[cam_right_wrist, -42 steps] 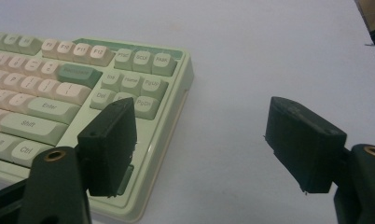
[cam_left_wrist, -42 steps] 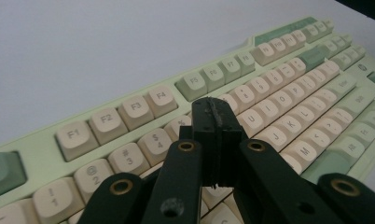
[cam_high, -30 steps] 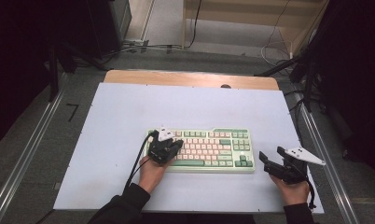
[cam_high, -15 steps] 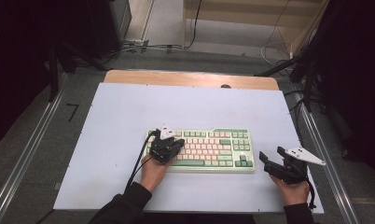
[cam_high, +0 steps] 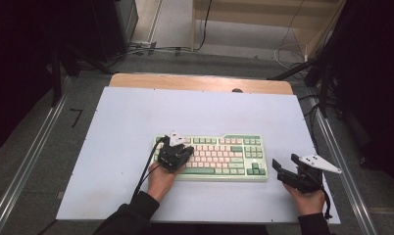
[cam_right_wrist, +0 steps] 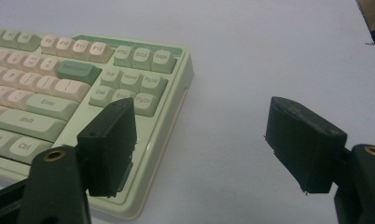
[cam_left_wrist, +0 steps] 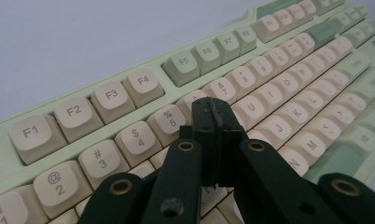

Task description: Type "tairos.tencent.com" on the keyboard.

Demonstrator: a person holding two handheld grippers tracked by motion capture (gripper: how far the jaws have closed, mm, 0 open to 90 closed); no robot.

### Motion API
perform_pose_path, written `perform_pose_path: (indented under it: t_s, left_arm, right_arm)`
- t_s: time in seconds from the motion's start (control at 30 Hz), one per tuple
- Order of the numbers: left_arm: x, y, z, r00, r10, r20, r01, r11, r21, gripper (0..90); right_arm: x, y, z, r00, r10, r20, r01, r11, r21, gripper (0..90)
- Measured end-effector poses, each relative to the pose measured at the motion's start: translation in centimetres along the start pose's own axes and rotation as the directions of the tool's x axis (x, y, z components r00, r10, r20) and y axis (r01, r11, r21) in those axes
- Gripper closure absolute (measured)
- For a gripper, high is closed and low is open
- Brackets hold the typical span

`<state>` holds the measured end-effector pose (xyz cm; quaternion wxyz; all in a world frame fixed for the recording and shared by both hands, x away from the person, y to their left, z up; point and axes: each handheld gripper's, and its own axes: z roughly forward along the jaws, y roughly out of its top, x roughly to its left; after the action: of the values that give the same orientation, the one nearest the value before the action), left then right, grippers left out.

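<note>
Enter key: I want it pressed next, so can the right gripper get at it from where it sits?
Probably yes. The right gripper rests open on the mat just off the keyboard's right end, and in the right gripper view the Enter key lies uncovered nearby. The left gripper sits far off over the left keys.

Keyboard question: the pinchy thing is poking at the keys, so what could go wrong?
1. The left gripper is shut and its tip sits among the tightly packed keys near 5 and 6. It could easily press two keys at once, or the wrong one.
2. Nothing holds the keyboard down. The right gripper is open beside its right end, not touching it, so a hard poke might slide it on the smooth table.
</note>
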<state>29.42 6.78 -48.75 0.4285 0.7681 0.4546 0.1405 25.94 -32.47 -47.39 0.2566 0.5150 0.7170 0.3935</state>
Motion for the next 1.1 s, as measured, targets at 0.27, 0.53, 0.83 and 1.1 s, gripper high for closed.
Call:
perform_pose_path:
  t_s: [0.27,0.53,0.83,1.1]
  left_arm:
    - [0.1,1.2,-2.4,0.9995,-0.008,-0.03,0.005,0.9937,-0.112,28.1]
    - [1.3,1.0,-3.3,0.9975,-0.053,-0.045,0.048,0.9926,-0.112,23.3]
    - [2.4,0.4,-4.7,0.9959,-0.076,-0.049,0.07,0.9906,-0.118,24.1]
    - [2.8,-0.5,-6.0,0.9953,-0.061,-0.076,0.053,0.9931,-0.105,30.5]
  right_arm:
    - [-0.1,0.0,-0.1,1.0,0.002,0.0,-0.002,1.0,0.001,22.8]
    - [-0.1,0.0,-0.1,1.0,0.002,0.0,-0.002,1.0,0.002,22.7]
    - [-0.1,-0.1,-0.1,1.0,0.001,0.001,-0.001,1.0,0.003,22.7]
    - [-0.1,-0.1,-0.1,1.0,-0.001,0.0,0.001,1.0,0.005,22.7]
